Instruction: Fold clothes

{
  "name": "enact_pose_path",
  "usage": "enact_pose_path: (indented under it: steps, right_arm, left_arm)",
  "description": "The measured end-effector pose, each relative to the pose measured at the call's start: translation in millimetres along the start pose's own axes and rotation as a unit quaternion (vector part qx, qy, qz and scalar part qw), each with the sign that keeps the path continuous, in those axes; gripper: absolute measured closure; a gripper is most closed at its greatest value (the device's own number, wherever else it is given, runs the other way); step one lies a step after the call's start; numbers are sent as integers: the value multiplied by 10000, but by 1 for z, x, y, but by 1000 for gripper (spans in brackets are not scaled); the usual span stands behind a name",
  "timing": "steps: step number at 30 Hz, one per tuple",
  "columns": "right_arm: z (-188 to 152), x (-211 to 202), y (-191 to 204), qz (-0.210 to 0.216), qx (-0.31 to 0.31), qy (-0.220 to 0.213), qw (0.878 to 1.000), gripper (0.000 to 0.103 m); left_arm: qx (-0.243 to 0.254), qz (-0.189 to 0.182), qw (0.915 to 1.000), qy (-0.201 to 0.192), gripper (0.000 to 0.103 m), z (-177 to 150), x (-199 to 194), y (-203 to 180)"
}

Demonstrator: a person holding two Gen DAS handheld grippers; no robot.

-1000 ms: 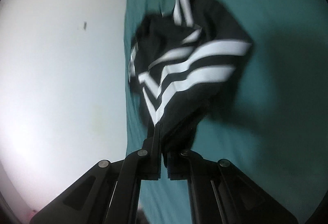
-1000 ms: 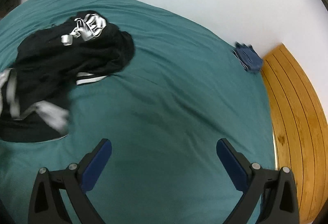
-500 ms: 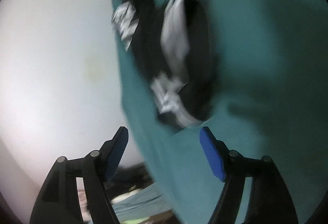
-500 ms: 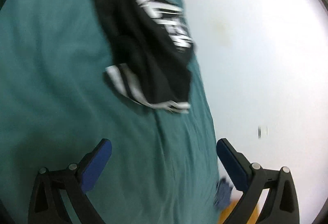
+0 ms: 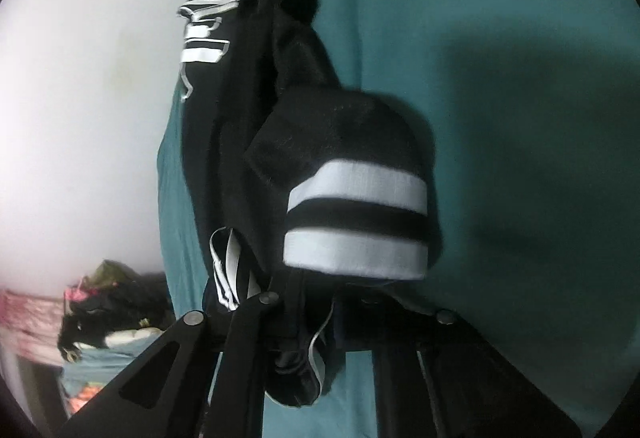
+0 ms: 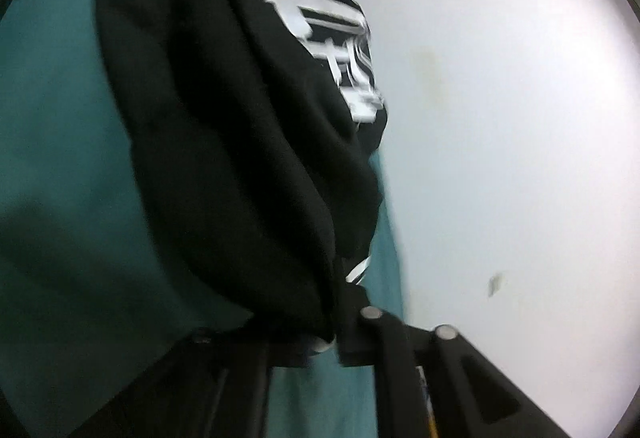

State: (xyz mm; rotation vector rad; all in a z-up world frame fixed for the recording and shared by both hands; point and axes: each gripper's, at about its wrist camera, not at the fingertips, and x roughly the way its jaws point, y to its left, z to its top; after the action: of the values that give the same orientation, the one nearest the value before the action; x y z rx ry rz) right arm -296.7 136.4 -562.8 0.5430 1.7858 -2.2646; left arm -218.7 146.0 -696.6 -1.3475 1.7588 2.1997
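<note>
The left tool [image 5: 316, 322] has just closed and is clamped on the hem of a black garment [image 5: 248, 125], whose cloth bunches between its dark arms at the near edge of the left wrist view. Just beyond the tool, a black cuff with two white bands [image 5: 356, 222] folds over toward the camera, and a narrow striped strip of the same garment hangs to its left. Farther out, the black cloth runs away in a long rumpled ridge, with white lettering [image 5: 208, 17] showing on its left side; the letters are too blurred to read. The garment lies on a teal sheet [image 5: 500, 77] that covers a bed, close to the sheet's left edge, beyond which a pale wall [image 5: 80, 97] fills the picture. At the lower left, past the end of the bed, sits a dim heap of mixed cloth [image 5: 108, 310]. The right tool [image 6: 332, 338] has also just closed, and its jaws are together on another part of the same black garment, the cloth gathered between the arms in the right wrist view. From there the black mass rises away across the teal sheet, with blurred white lettering near its far right edge. To the right of the sheet's edge is the pale wall, marked by a small dark spot [image 6: 494, 284].
</note>
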Motion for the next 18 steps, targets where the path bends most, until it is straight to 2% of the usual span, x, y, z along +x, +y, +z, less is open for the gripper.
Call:
enact_pose_path:
  steps: [1, 3, 6, 9, 10, 12, 14, 18]
  right_arm:
    - [-1, -4, -7, 138, 252, 95, 9995, 98]
    - [-10, -23, -22, 73, 669, 189, 9976, 98]
    - [-32, -83, -42, 194, 1314, 377, 9904, 99]
    - [-49, -158, -36, 412, 1577, 591, 9849, 99]
    - [-51, -187, -35, 512, 1587, 691, 9836, 99]
    - [-65, -232, -29, 827, 1625, 994, 9782, 99]
    - [-77, -273, -24, 1104, 1647, 1263, 9720, 100]
    - [-89, -347, -6, 1574, 1670, 1718, 9580, 100]
  left_arm:
    - [2, 61, 9999, -88, 96, 0, -7, -4]
    - [-95, 68, 9998, -175, 97, -7, -25, -11]
    - [-168, -15, 9997, -202, 98, -17, -61, -26]
    - [-247, -135, 9992, -267, 98, -59, -112, -40]
    - [-286, -172, 9990, -291, 98, -92, -137, -39]
    - [-347, -273, 9983, -375, 98, -86, -157, -43]
    - [-442, -436, 9970, -461, 98, -83, -170, -17]
    - [-332, -881, 9937, -615, 98, -68, -219, -60]
